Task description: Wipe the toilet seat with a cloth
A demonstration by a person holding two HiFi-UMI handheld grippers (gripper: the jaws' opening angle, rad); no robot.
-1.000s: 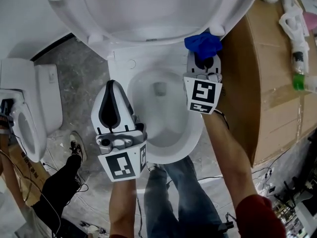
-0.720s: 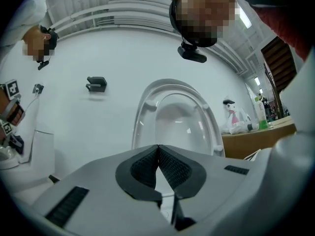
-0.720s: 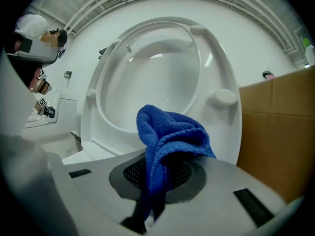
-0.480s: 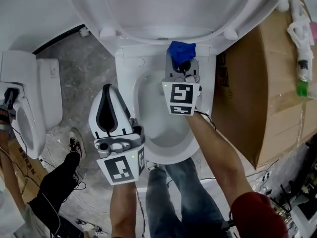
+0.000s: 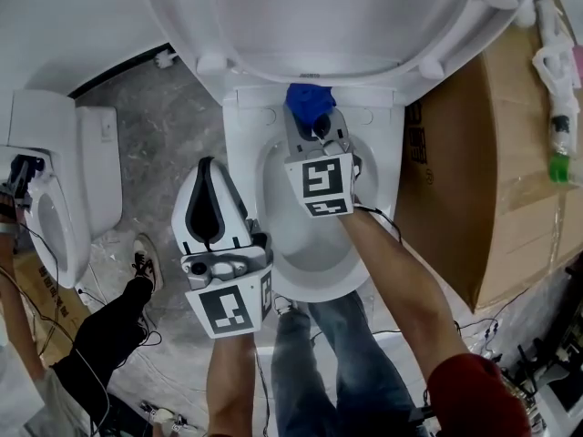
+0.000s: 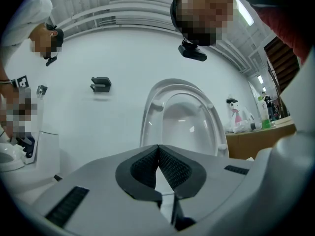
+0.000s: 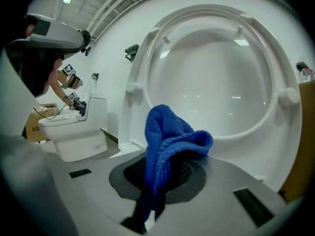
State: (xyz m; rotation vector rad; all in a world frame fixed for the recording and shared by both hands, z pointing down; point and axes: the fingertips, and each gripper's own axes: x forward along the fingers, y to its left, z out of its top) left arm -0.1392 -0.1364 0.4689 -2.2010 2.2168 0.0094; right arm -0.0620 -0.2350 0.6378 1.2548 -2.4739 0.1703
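Right gripper view: blue cloth (image 7: 170,134) pinched in right gripper (image 7: 162,168) fingers; head view alone places it at toilet rim (image 5: 258,130). Left gripper (image 6: 158,150) fingers pressed together.

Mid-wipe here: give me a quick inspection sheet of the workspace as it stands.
Surface: toilet bowl rim bare white, no marks seen.
Job's things: seat raised; blue cloth over the rim's back, by the hinges.
Clutter: bottles on a cardboard box beside the toilet.
Grippers: right gripper shut on the cloth; left gripper shut, empty, beside the bowl.
Cables: loose cables on the floor.
Surroundings: second toilet, another person's leg.
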